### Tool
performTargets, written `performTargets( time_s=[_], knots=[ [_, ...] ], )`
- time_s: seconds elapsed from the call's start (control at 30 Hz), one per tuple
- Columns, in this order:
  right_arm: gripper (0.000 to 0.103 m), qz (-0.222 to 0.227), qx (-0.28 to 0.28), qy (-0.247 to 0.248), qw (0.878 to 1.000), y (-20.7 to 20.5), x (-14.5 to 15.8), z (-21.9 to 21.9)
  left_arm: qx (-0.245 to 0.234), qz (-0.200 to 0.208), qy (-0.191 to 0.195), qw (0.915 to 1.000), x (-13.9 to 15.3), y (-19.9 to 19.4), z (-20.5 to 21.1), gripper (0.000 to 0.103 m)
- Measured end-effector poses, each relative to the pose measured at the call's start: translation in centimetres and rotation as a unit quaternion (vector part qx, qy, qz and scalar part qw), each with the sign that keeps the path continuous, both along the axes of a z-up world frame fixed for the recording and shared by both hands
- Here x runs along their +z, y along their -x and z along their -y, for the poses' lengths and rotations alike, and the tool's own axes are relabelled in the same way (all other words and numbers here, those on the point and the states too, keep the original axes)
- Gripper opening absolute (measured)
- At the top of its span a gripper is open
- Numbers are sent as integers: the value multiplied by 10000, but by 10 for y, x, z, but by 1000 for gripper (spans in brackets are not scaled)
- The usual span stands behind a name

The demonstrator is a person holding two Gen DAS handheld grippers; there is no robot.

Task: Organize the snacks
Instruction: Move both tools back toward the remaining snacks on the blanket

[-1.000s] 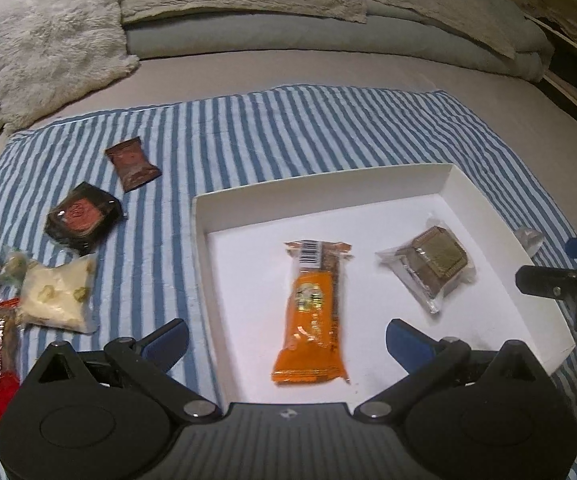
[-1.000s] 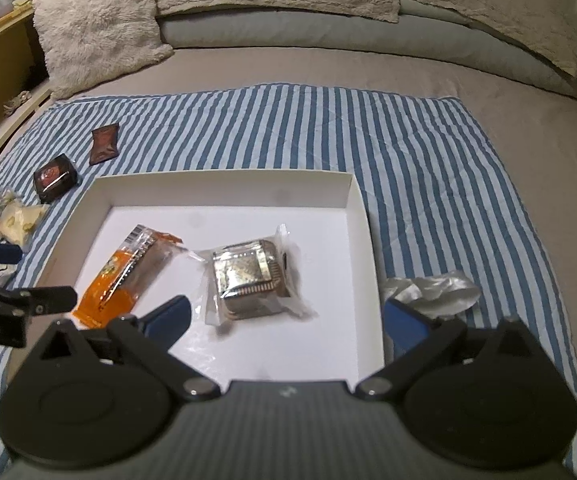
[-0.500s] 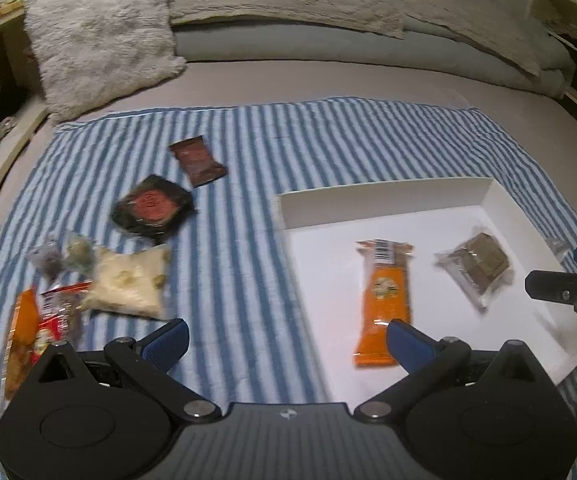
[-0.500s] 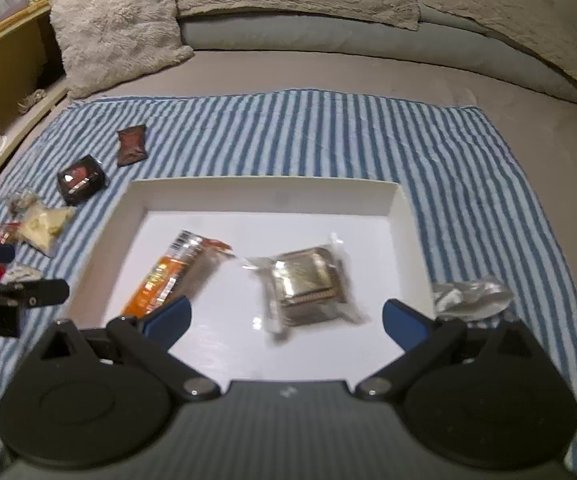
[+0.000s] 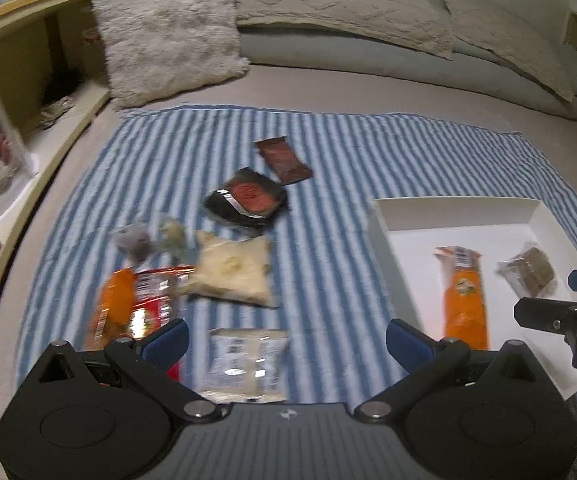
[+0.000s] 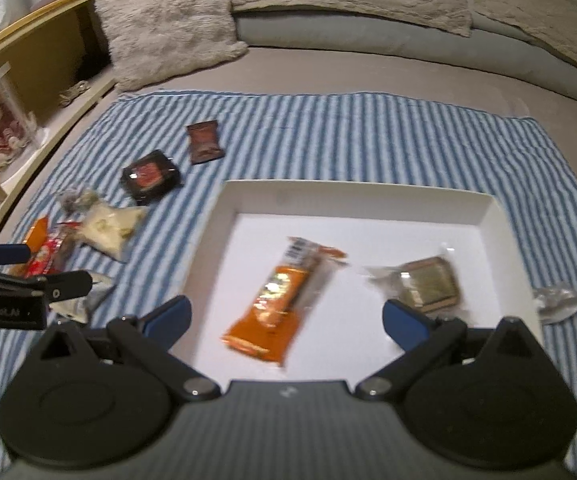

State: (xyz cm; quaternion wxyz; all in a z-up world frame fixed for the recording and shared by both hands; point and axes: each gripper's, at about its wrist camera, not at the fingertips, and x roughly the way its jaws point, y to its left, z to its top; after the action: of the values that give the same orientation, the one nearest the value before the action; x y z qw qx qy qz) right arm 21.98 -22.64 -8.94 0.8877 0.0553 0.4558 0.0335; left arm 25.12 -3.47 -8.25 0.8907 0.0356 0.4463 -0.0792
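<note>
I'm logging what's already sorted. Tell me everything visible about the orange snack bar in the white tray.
The orange snack bar is a long, glossy orange wrapper with a barcode panel at its far end. It lies flat and unopened on the floor of the white tray, angled slightly, apart from the clear-wrapped brown pastry. No gripper touches it.

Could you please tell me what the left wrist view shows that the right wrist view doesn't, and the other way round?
Only the left wrist view shows the grey packet whole, between the open left claw fingers. Only the right wrist view shows the crumpled clear wrapper lying beyond the white tray. Both show the tray holding the orange bar and the brown square snack, plus loose snacks on the striped cloth.
</note>
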Motion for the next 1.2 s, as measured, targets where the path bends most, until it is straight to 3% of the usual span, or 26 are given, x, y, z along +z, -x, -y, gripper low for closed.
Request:
performTargets(
  time_s=[0.43,0.73,0.87,0.97,1.07,1.13,1.2],
  knots=[
    [103,-96,289,-246,9992,-24,-9,-78,530,45,-230,9983,-4,9,-74,103],
    [103,-124,460,-664,9967,-42,-23,-123,808,21,-414,9959,-12,8,-104,103],
    [103,-196,480,-929,9943,-51,-32,-142,950,39,-412,9946,-12,7,-114,103],
    [103,-343,438,-1205,9912,-59,-39,-149,1135,-1,-200,9933,-13,4,-125,103],
    [102,-510,287,-1430,9880,-67,-46,-154,1328,-129,19,9911,-16,2,-134,95],
    [95,-543,250,-1584,9856,-70,-51,-155,1427,-246,62,9894,-20,0,-138,81],
    [88,-563,257,-1693,9836,-74,-53,-158,1440,-343,92,9889,-24,-2,-139,74]
  ],
)
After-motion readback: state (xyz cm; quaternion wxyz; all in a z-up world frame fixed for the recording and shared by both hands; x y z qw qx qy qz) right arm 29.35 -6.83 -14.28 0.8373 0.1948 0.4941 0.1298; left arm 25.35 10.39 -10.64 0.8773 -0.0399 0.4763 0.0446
